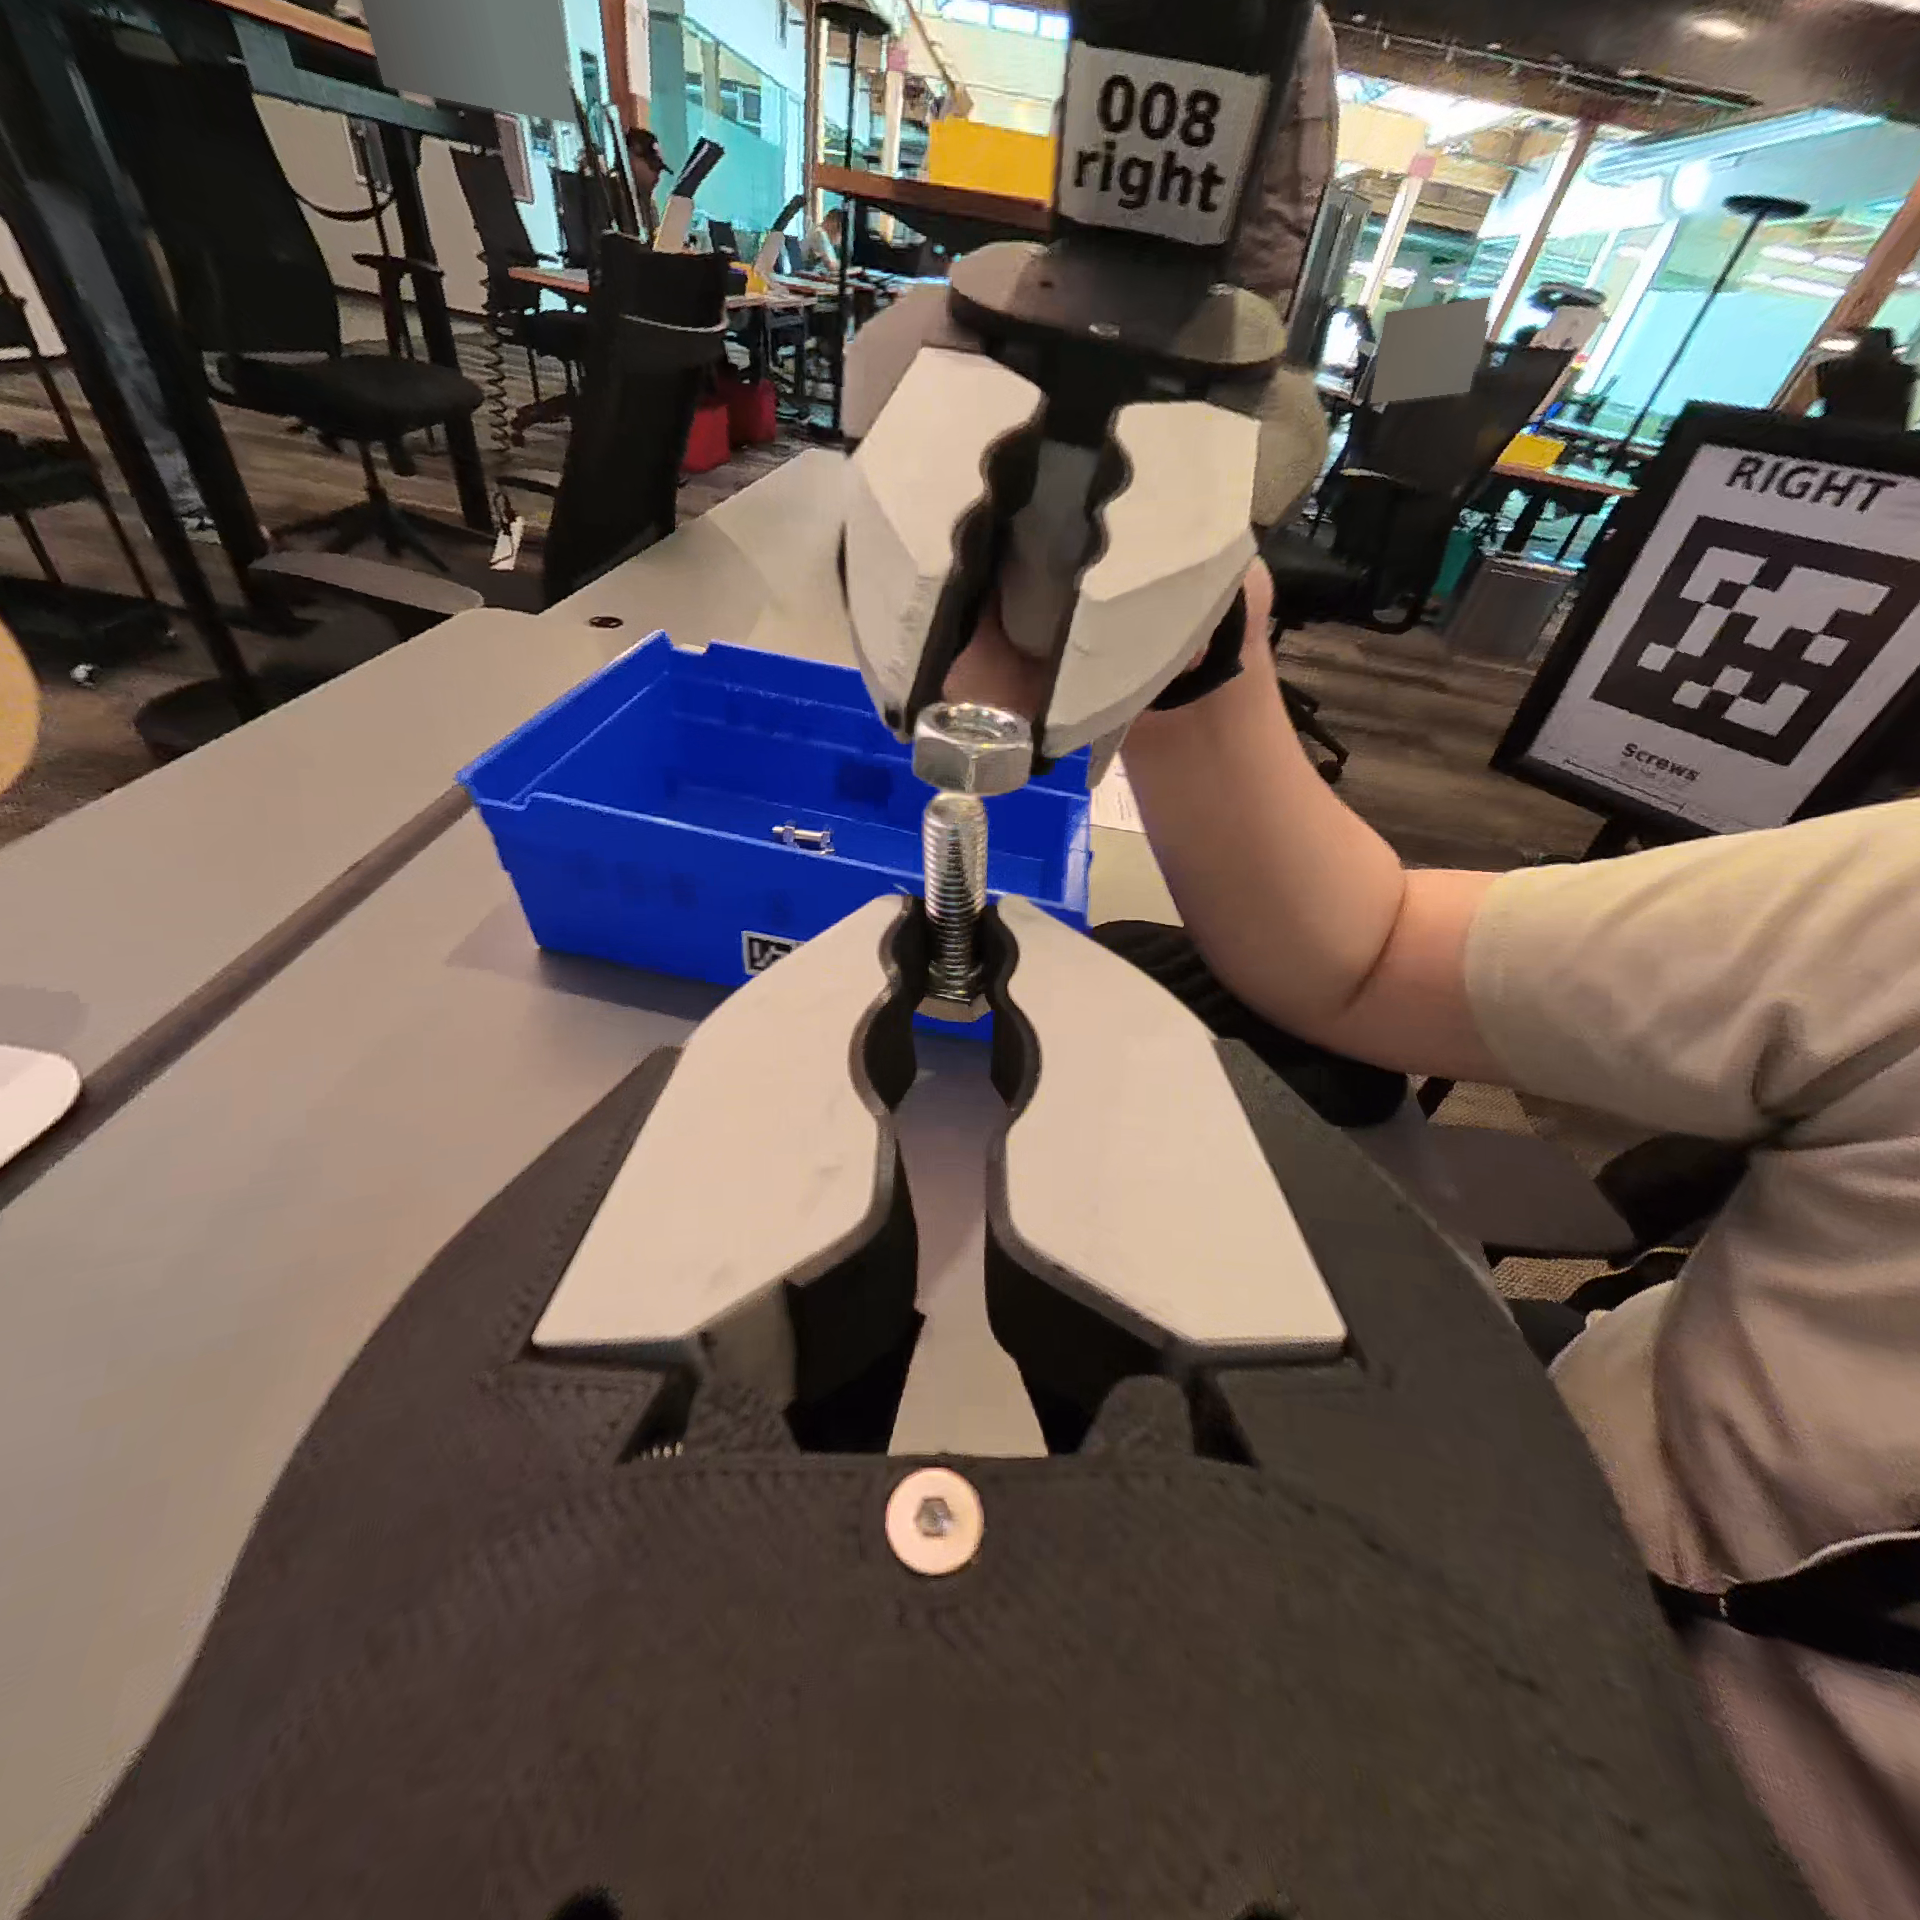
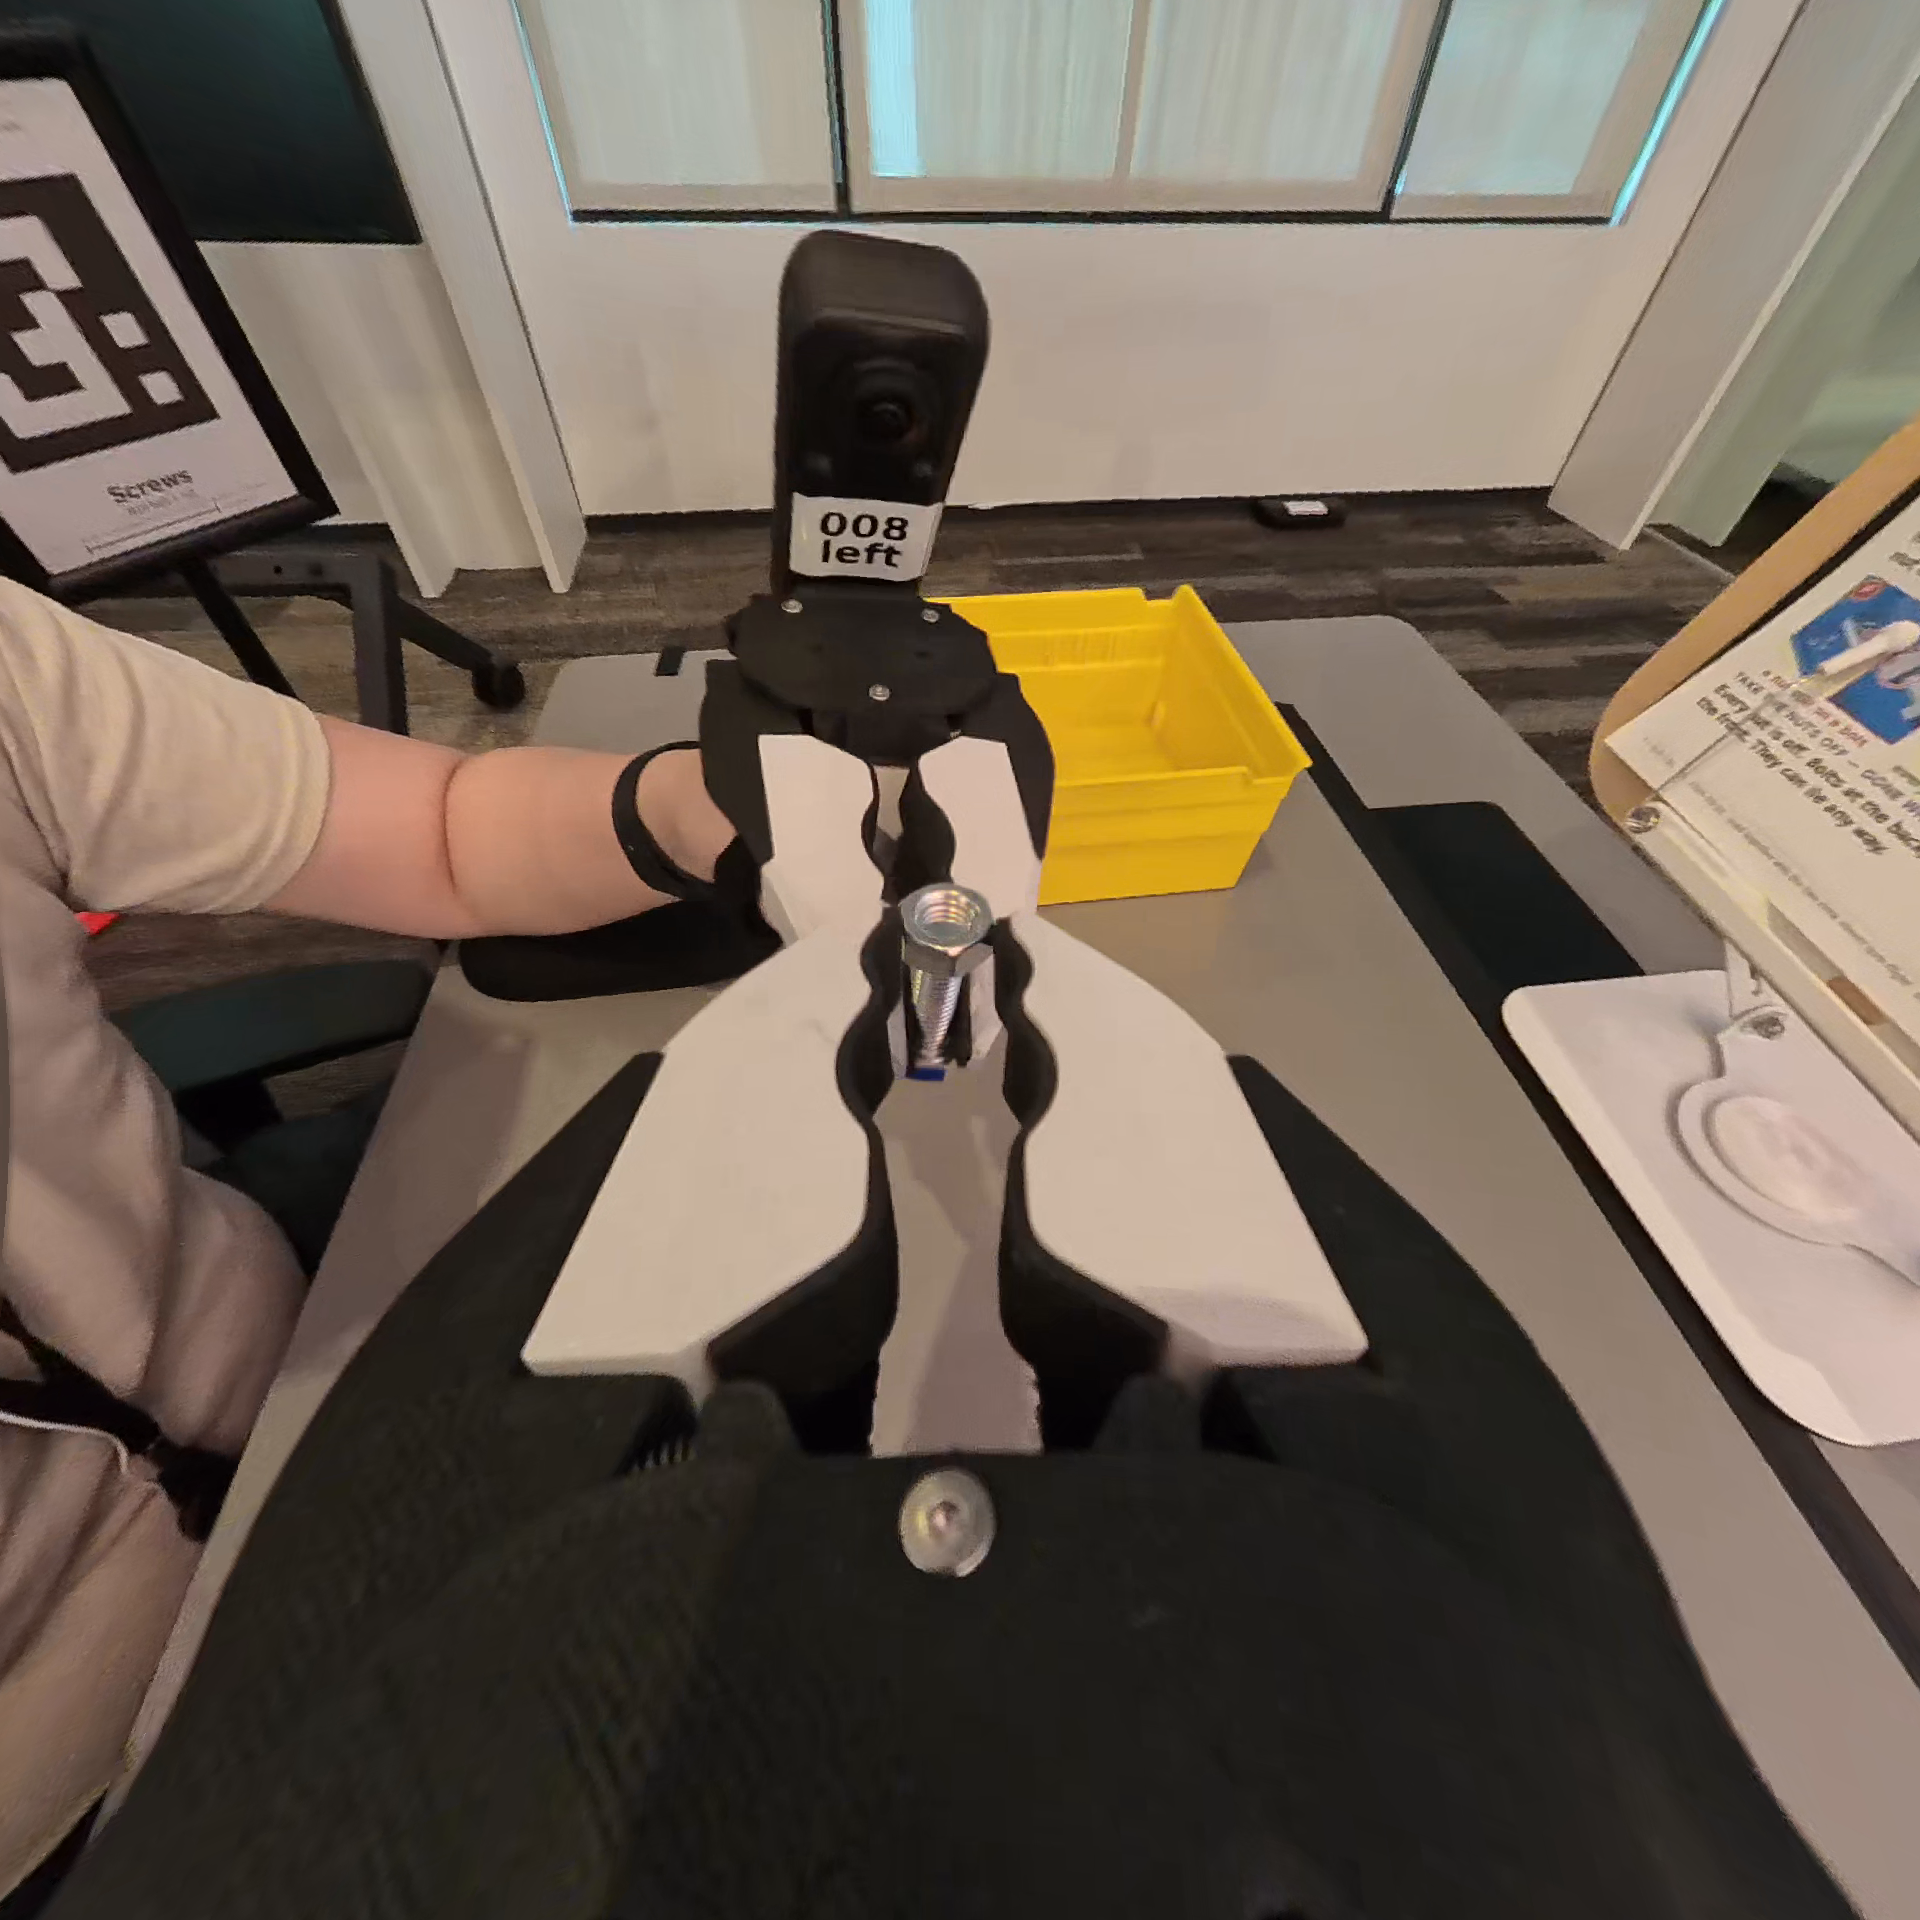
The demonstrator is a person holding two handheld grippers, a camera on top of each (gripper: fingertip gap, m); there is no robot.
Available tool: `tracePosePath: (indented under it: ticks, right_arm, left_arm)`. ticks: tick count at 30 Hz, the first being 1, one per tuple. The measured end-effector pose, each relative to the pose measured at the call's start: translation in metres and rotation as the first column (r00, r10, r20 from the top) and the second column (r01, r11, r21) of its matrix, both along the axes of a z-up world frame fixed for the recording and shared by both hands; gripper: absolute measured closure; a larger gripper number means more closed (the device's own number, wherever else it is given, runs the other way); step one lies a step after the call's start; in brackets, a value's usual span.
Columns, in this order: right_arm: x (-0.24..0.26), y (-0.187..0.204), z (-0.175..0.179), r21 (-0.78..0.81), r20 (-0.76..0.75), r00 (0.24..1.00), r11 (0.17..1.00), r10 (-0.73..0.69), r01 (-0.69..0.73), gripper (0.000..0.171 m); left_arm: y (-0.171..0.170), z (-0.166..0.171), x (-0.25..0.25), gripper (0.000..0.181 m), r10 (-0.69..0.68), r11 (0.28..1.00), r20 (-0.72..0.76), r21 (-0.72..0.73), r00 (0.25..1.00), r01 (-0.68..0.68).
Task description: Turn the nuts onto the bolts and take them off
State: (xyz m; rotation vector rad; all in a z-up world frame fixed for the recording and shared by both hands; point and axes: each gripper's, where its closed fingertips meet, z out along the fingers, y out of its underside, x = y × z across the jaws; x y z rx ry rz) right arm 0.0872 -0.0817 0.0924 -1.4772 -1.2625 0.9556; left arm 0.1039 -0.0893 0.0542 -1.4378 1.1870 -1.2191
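Note:
My left gripper [image 1: 948, 935] is shut on the head end of a silver bolt [image 1: 951, 883], whose threaded shaft sticks out past the fingertips. My right gripper [image 1: 971, 727] comes from above and is shut on a silver hex nut [image 1: 971, 743], held right at the bolt's free tip and in line with it. In the right wrist view, my right gripper [image 2: 943, 932] holds the nut [image 2: 943, 920], with the bolt [image 2: 928, 1013] and the left gripper's tips [image 2: 935, 1039] showing through the gap between its fingers. I cannot tell whether the threads have caught.
A blue bin [image 1: 644, 831] stands on the grey table [image 1: 260, 1039] behind the grippers, with a small bolt [image 1: 802, 836] inside. A yellow bin [image 2: 1153, 810] stands at the other end. A marker sign [image 1: 1756, 644], an instruction sheet [image 2: 1787, 748] and a white pad [image 2: 1714, 1164] flank the table. The tips of both grippers are at nearly the same place.

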Motion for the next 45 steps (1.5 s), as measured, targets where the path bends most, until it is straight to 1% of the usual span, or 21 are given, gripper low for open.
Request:
tracePosePath:
  ticks: [5, 20, 28, 33, 45]
  right_arm:
    - [-0.001, 0.002, -0.006, -0.024, 0.028, 1.0, 1.0, -0.009, 0.01, 0.154]
    - [-0.004, 0.005, -0.014, -0.044, 0.052, 0.999, 0.999, -0.01, 0.012, 0.153]
    - [-0.005, 0.004, -0.018, -0.055, 0.065, 0.998, 0.998, 0.0, 0.004, 0.153]
    - [-0.005, 0.006, -0.017, -0.062, 0.053, 0.999, 0.998, 0.0, 0.004, 0.153]
    - [-0.007, 0.005, -0.016, -0.064, 0.036, 0.999, 0.998, 0.004, -0.002, 0.153]
  left_arm:
    - [0.003, -0.008, 0.0, 0.172, 0.02, 1.0, -0.056, 0.01, 0.998, -0.019]
    - [0.004, -0.011, -0.003, 0.172, 0.025, 0.999, -0.097, 0.024, 0.995, -0.023]
    - [0.005, -0.014, -0.004, 0.172, 0.039, 0.997, -0.139, 0.069, 0.99, -0.029]
    - [0.006, -0.014, -0.004, 0.172, 0.04, 0.998, -0.131, 0.055, 0.991, -0.033]
    - [0.007, -0.013, -0.005, 0.172, 0.05, 0.997, -0.137, 0.072, 0.989, -0.041]
